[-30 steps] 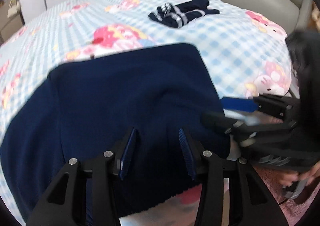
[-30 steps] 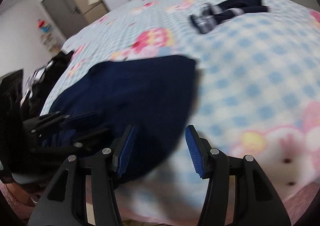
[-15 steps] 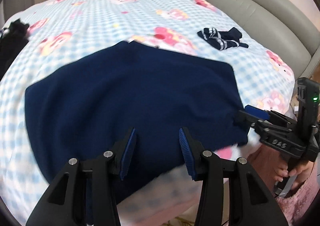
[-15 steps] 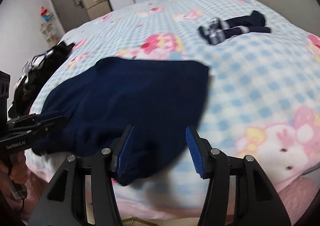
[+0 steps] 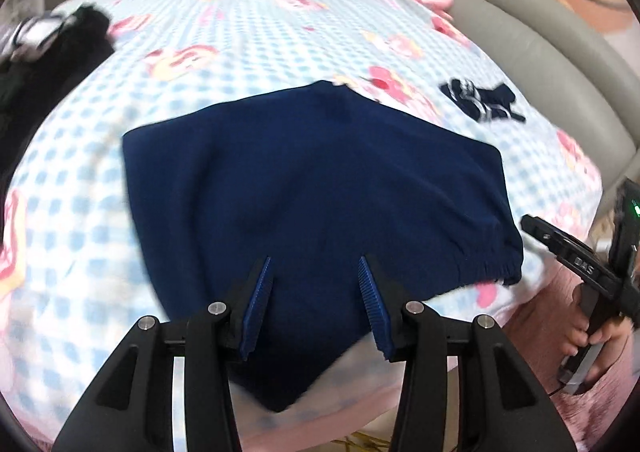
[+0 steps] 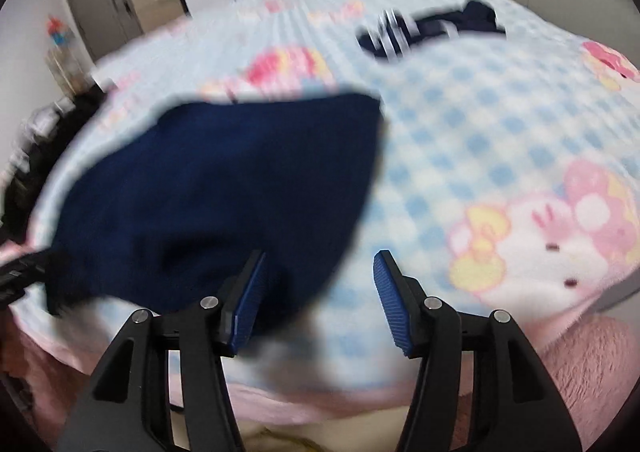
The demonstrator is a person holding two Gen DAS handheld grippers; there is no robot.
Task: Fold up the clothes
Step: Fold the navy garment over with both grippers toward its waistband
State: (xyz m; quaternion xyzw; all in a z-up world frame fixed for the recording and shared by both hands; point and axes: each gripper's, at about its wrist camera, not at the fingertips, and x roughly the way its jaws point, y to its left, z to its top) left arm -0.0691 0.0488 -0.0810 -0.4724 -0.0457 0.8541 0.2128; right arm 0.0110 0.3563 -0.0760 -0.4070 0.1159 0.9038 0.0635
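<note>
A dark navy garment (image 5: 312,187) lies spread flat on the bed near its front edge; it also shows in the right wrist view (image 6: 224,187), blurred. My left gripper (image 5: 316,292) is open and empty, held above the garment's near part. My right gripper (image 6: 316,292) is open and empty above the garment's right front edge. The right gripper also shows in the left wrist view (image 5: 560,248), off the garment's elastic corner, held in a hand.
The bed has a blue checked blanket (image 5: 256,35) with pink cartoon prints. A small navy striped item (image 5: 480,101) lies at the back right, also in the right wrist view (image 6: 428,31). A black clothes pile (image 5: 48,55) sits at the left. A grey headboard (image 5: 540,47) runs along the right.
Both grippers have pulled back and up from the garment, which now lies flat and released. The views have shifted, showing more of the bed.
</note>
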